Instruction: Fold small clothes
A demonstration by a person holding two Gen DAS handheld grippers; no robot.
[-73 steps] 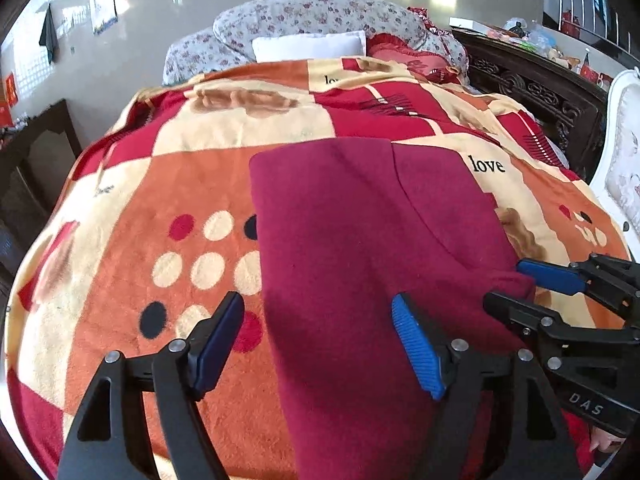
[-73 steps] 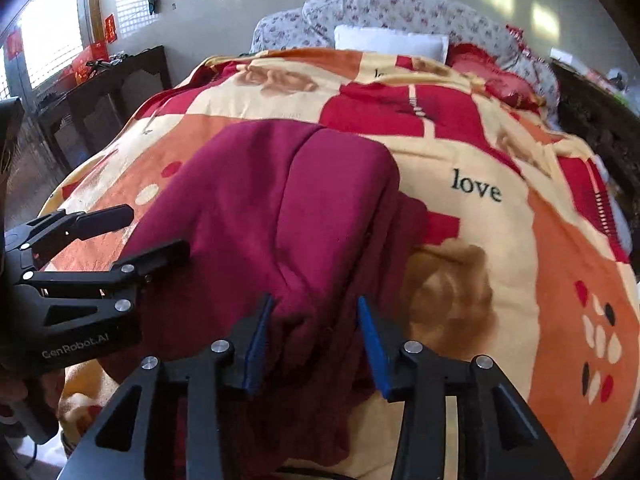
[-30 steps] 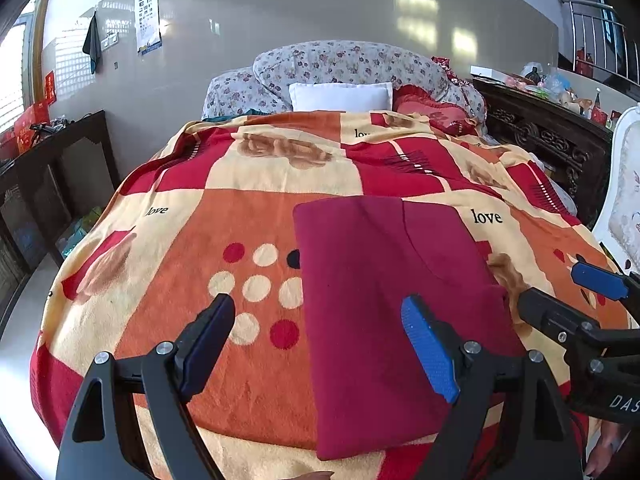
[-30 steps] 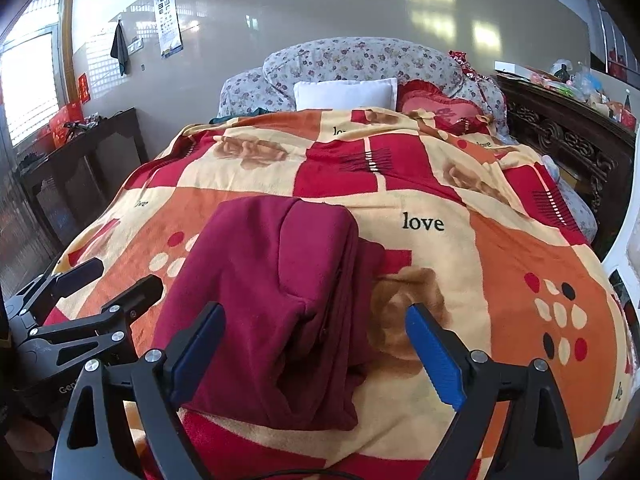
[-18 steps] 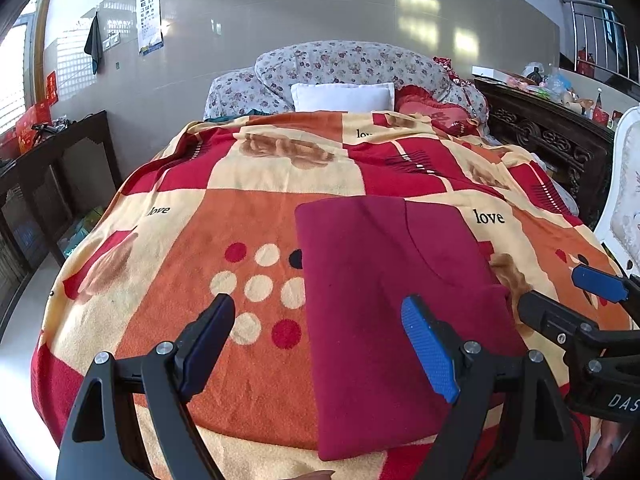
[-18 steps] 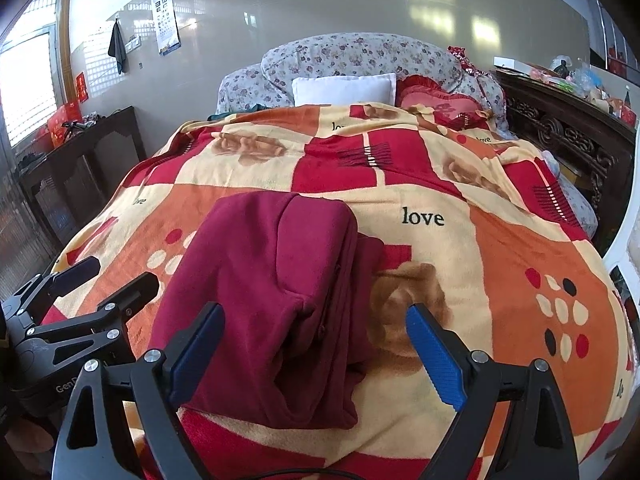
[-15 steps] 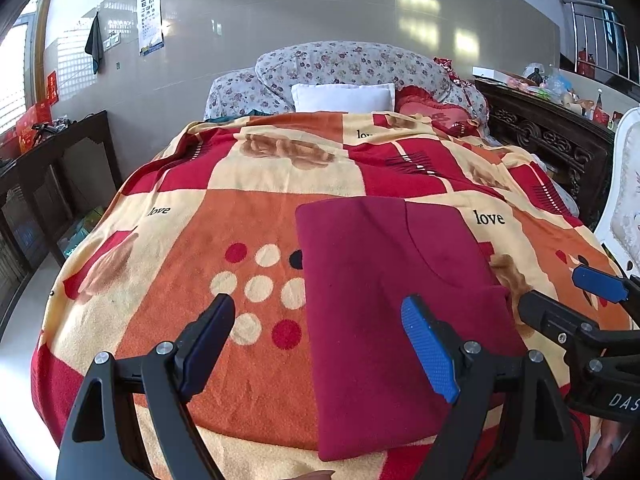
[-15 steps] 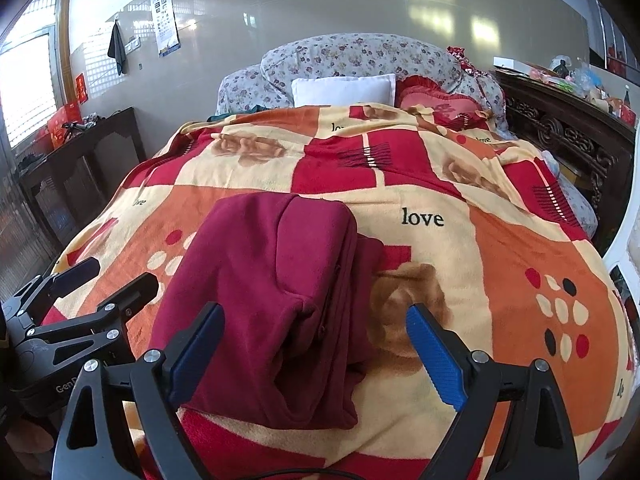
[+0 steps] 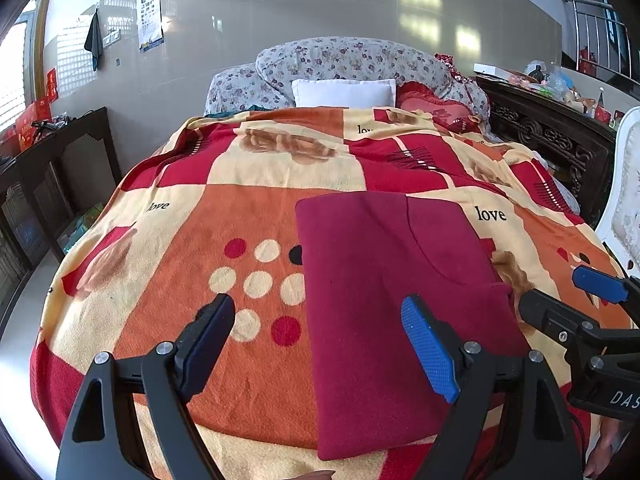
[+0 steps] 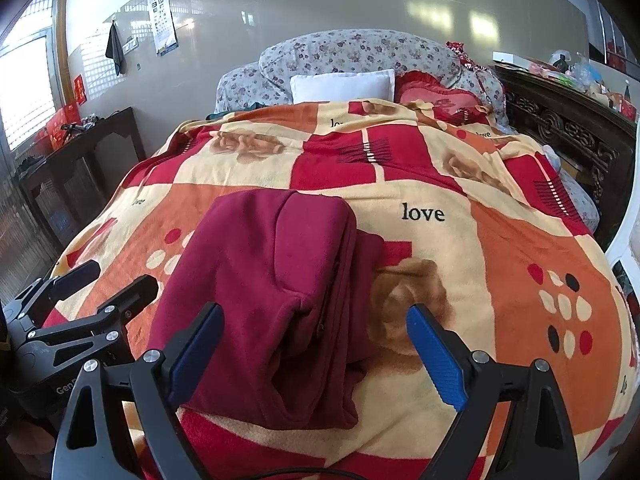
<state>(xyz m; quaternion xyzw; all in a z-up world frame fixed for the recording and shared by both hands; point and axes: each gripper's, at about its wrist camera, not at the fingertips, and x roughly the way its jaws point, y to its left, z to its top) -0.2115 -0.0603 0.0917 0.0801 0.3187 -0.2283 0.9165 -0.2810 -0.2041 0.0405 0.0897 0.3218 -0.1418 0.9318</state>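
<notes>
Left tool [image 9: 320, 344] and right tool [image 10: 316, 344] both gape wide, empty, above the bed's near edge | maroon garment [image 9: 392, 296] lies folded into a neat rectangle on the patterned blanket [image 9: 224, 208], at 12 o'clock of both tools | fold looks complete; only tidying or removal may remain.

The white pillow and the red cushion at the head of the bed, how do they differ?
The white pillow is plain and rectangular; the red cushion is patterned with a frilled edge. The white pillow sits in the middle against the floral bedding; the red cushion lies to its right, partly tucked under the blanket. Both rest at the head of the bed.
</notes>
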